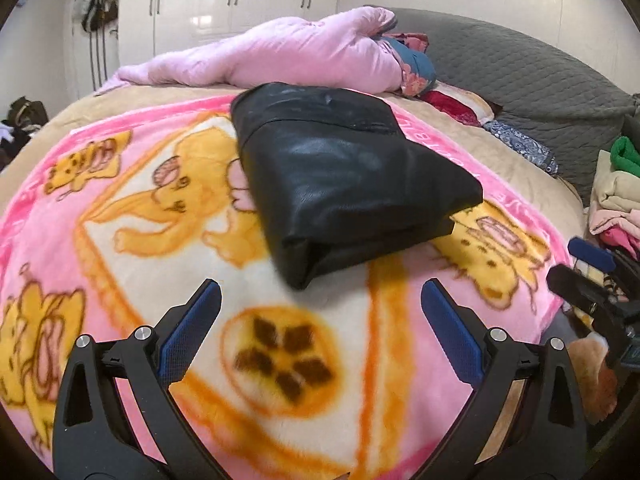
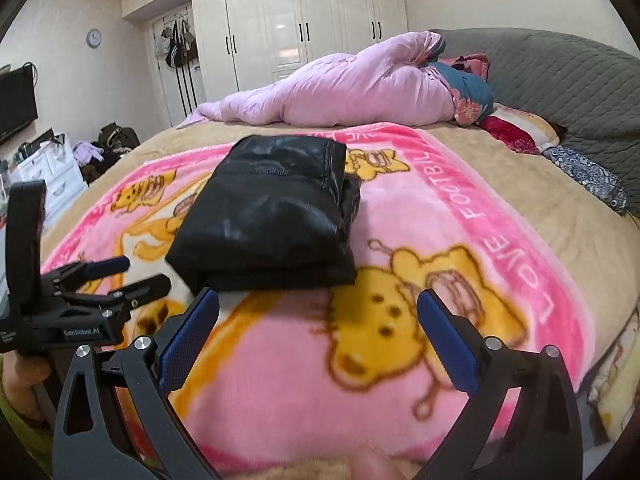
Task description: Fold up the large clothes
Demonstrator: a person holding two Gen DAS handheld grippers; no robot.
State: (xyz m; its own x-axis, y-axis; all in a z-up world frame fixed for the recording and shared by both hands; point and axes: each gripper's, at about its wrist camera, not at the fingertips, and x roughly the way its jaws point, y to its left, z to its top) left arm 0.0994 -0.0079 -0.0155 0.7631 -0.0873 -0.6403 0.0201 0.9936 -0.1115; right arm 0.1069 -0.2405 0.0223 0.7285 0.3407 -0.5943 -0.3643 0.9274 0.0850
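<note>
A black leather-like garment (image 1: 340, 184) lies folded into a thick rectangle on the pink cartoon blanket (image 1: 120, 264); the right wrist view shows the same garment (image 2: 268, 220) and blanket (image 2: 420, 216). My left gripper (image 1: 320, 292) stands open just short of the bundle's near corner, nothing between its blue pads. My right gripper (image 2: 318, 300) is open wide in front of the bundle's near edge, also empty. Each gripper shows in the other's view: the right gripper (image 1: 576, 260) at the right edge, the left gripper (image 2: 136, 272) at the left, held in a hand.
A pink duvet (image 2: 340, 92) and pillows (image 2: 516, 128) lie at the far side of the bed against a grey headboard (image 2: 560, 76). A stack of folded clothes (image 1: 616, 196) sits off the bed's right side. White wardrobes (image 2: 304, 20) and drawers (image 2: 52, 172) stand beyond.
</note>
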